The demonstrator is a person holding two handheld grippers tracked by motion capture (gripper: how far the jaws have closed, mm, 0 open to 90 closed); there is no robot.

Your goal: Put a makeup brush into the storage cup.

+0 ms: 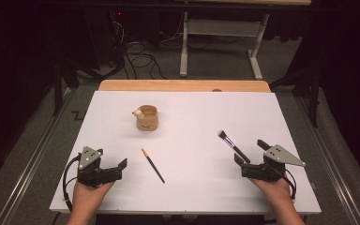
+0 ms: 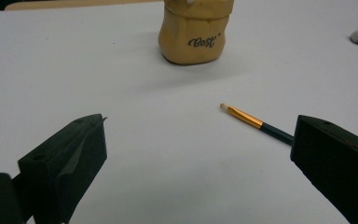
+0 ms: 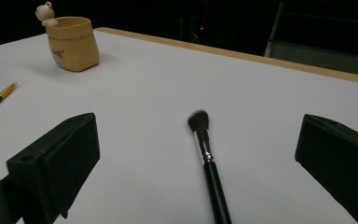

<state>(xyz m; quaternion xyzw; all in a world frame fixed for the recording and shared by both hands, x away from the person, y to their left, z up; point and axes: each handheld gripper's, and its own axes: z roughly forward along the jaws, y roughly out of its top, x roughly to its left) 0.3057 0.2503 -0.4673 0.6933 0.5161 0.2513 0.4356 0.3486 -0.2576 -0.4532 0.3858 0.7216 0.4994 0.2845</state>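
Makeup brush [image 3: 208, 158] lies between the right tool's [image 3: 196, 154] parted jaws — handle end cut off; left tool [image 2: 196, 154] gapes too.

The bench [image 1: 192, 187] surface is open between the left gripper [image 1: 115, 169] and the right gripper [image 1: 251, 161]. Three obstacles lie on it: a tan pot [image 1: 147, 117] toward the far side, a thin brush [image 1: 153, 165] just beside the left gripper, and a black brush [image 1: 233, 146] whose handle runs between the right gripper's spread fingers [image 3: 51, 163].
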